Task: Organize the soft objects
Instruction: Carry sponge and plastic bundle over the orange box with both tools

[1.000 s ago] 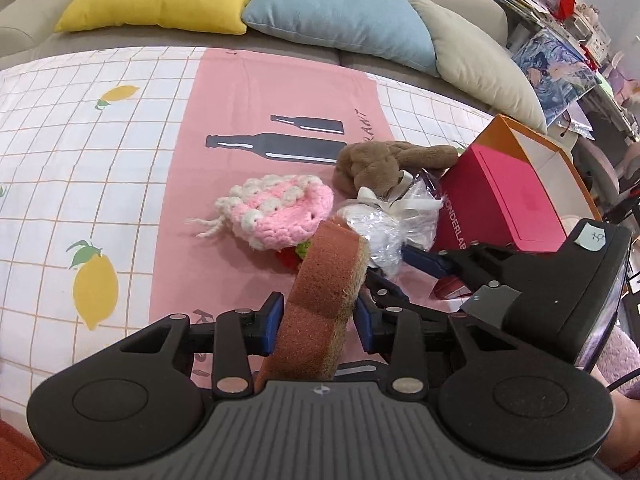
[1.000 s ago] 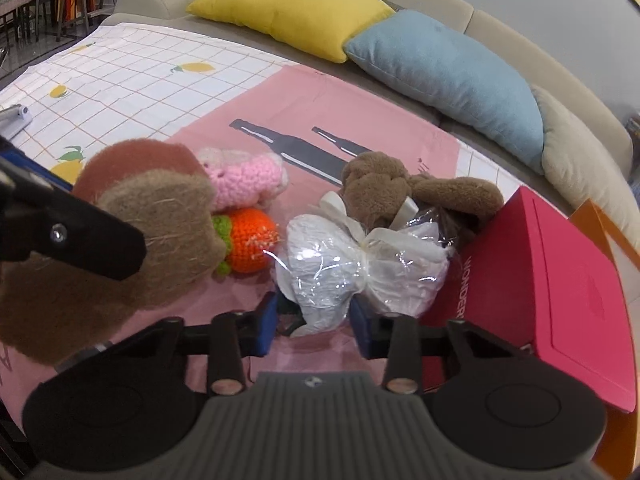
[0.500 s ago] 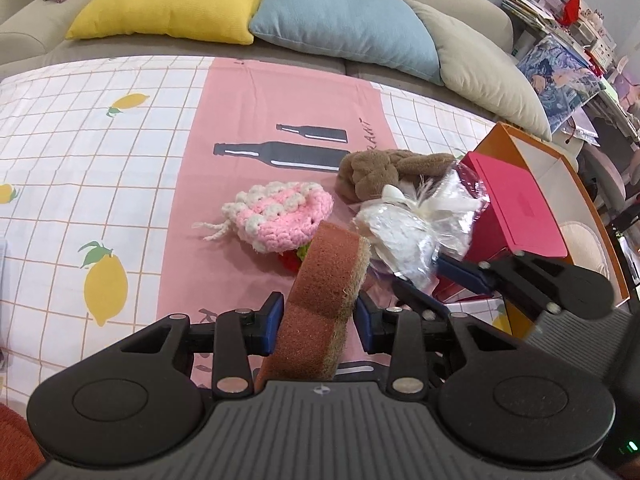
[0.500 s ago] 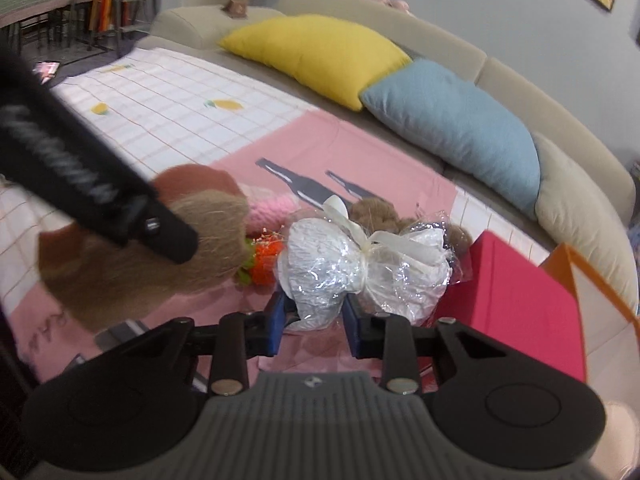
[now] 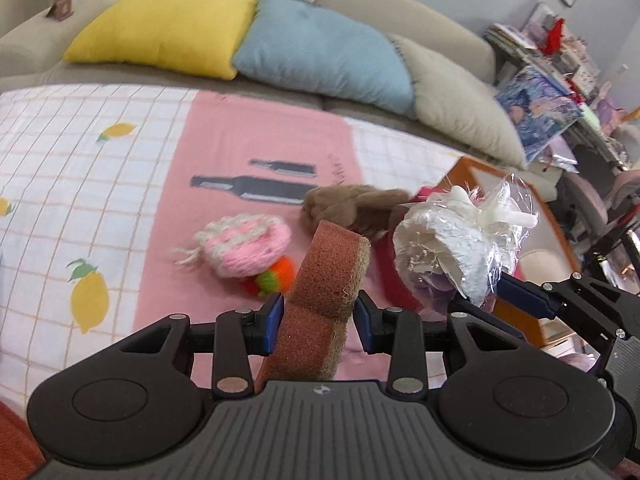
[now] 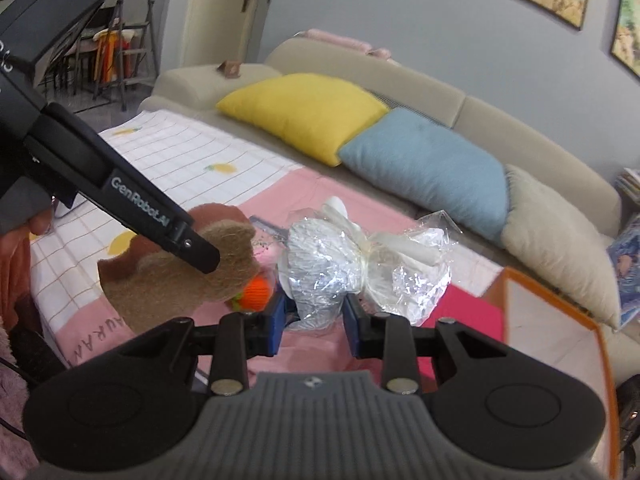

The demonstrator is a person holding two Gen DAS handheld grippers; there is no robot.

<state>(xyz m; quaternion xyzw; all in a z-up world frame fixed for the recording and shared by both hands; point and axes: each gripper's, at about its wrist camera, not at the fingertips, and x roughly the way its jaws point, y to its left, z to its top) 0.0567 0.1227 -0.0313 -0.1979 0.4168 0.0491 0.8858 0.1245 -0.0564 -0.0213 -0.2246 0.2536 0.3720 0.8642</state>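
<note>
Sofa cushions back a pink-striped cloth where a knitted pink toy lies left of centre. Centre frame, the left gripper clamps an upright sponge; right of it, the right gripper grasps a cellophane-wrapped bundle, nearer the orange box lower right.

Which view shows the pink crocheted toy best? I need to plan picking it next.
The left wrist view: the pink crocheted toy lies in full sight on the pink cloth. In the right wrist view, only a sliver peeks between the sponge and wrapped bundle.
</note>
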